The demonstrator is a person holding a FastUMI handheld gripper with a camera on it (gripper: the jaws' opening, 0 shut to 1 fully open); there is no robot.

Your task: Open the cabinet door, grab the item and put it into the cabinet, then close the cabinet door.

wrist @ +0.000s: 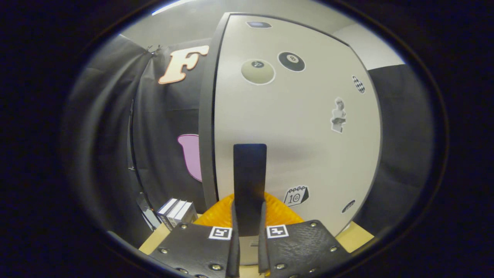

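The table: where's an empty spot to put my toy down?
Bare table shows right of the gripper, beside the cabinet door. Another small strip lies left, near the books. It is crowded ahead: the fingers close on the dark handle, with an orange item behind.

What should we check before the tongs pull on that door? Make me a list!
1. Tongs around the black handle: ok, the handle sits between the two fingers.
2. Fingers really squeezing the handle: cannot tell; they lie close along its sides.
3. Cabinet door closed: ok, it looks shut, stickers facing us.
4. Orange item clear of the door's swing: not ok, it lies right in front of the door, behind the handle.
5. Stack of books out of the way: ok, they stand off to the side by the black cloth.
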